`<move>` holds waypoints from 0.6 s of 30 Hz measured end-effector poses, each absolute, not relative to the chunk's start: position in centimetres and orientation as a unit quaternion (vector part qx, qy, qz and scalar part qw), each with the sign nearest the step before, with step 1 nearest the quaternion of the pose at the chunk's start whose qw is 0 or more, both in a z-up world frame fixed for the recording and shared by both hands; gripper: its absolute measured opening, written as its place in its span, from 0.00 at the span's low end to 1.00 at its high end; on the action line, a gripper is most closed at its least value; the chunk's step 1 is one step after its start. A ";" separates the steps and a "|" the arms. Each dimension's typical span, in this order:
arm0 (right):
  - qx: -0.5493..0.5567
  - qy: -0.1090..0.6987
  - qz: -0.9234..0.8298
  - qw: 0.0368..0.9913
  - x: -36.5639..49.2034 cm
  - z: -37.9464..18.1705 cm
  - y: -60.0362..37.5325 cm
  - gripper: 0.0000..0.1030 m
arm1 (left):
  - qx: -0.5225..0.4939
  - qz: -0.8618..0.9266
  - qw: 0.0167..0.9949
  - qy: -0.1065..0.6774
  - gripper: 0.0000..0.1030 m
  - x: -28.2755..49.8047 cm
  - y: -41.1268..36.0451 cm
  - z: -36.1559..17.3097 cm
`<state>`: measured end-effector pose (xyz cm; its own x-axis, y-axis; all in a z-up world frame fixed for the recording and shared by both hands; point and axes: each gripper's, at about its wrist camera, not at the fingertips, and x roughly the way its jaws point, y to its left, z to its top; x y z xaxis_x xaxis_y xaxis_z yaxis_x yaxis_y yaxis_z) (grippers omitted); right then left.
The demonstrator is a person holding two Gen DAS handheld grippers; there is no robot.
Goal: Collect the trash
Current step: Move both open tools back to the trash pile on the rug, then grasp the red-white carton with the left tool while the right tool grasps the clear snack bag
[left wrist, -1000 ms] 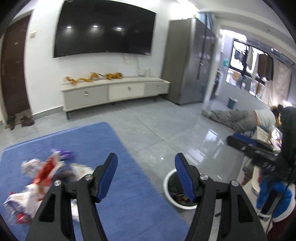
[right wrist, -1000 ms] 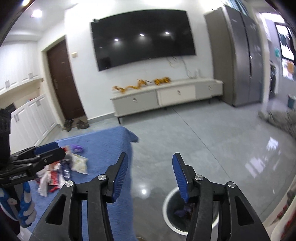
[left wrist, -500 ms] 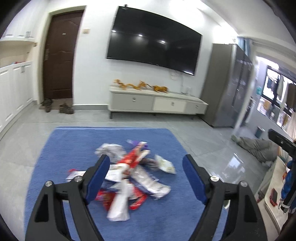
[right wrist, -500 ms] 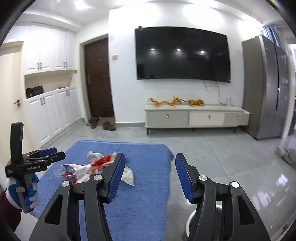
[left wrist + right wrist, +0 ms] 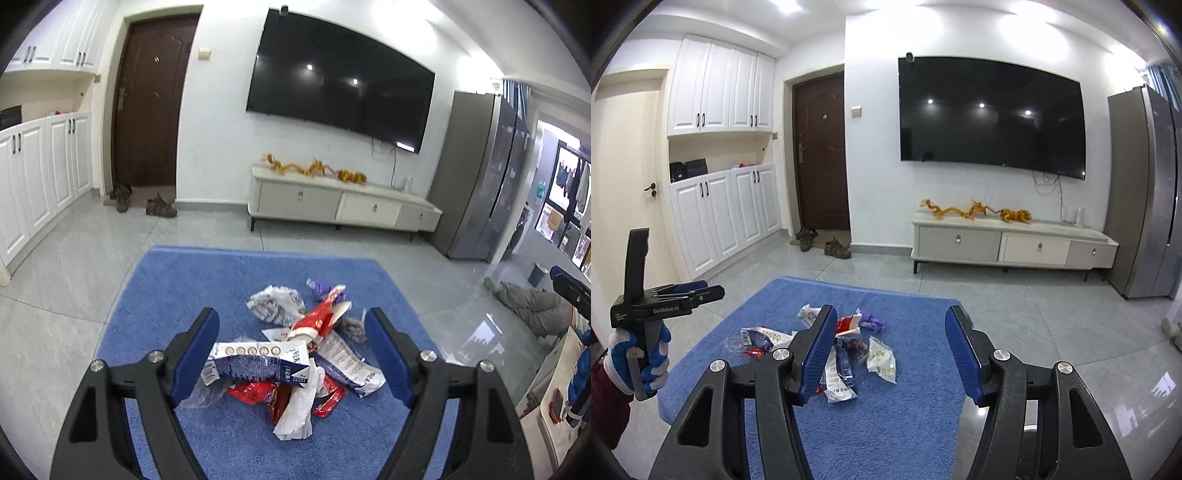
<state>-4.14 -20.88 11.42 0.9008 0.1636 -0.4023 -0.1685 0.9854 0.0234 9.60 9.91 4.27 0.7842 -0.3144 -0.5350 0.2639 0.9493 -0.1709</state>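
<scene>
A pile of trash wrappers (image 5: 299,350) lies on a blue rug (image 5: 207,280): a blue-and-white packet, red wrappers, white plastic, a purple scrap. My left gripper (image 5: 291,354) is open and empty, held above the pile, which shows between its fingers. In the right wrist view the same pile (image 5: 849,350) lies on the rug (image 5: 905,406). My right gripper (image 5: 890,354) is open and empty, above the rug's right part. The left gripper (image 5: 690,291) shows there at the far left, held in a gloved hand. No trash bin is visible in either view.
A low white TV cabinet (image 5: 343,206) and wall TV (image 5: 340,81) stand behind the rug. A grey fridge (image 5: 480,177) is at the right, white cupboards (image 5: 720,221) and a brown door (image 5: 820,155) with shoes (image 5: 820,242) at the left. Grey clothing (image 5: 528,306) lies on the tiles at right.
Both grippers have swung left, away from the white bin on the tiles, and now face the trash pile on the rug. Both stay open and empty.
</scene>
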 end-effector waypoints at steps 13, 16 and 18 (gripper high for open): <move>0.015 0.318 0.116 0.941 5.6 1.9 -21.3 0.58 | 0.063 -0.172 0.903 0.389 0.69 17.7 1.5 -1.6; 0.021 0.344 0.127 0.930 7.8 -0.7 -21.0 0.58 | 0.091 -0.172 0.891 0.411 0.62 19.6 -0.2 -3.1; 0.022 0.362 0.136 0.922 9.2 -2.4 -20.6 0.58 | 0.105 -0.169 0.886 0.420 0.59 20.5 -0.9 -3.8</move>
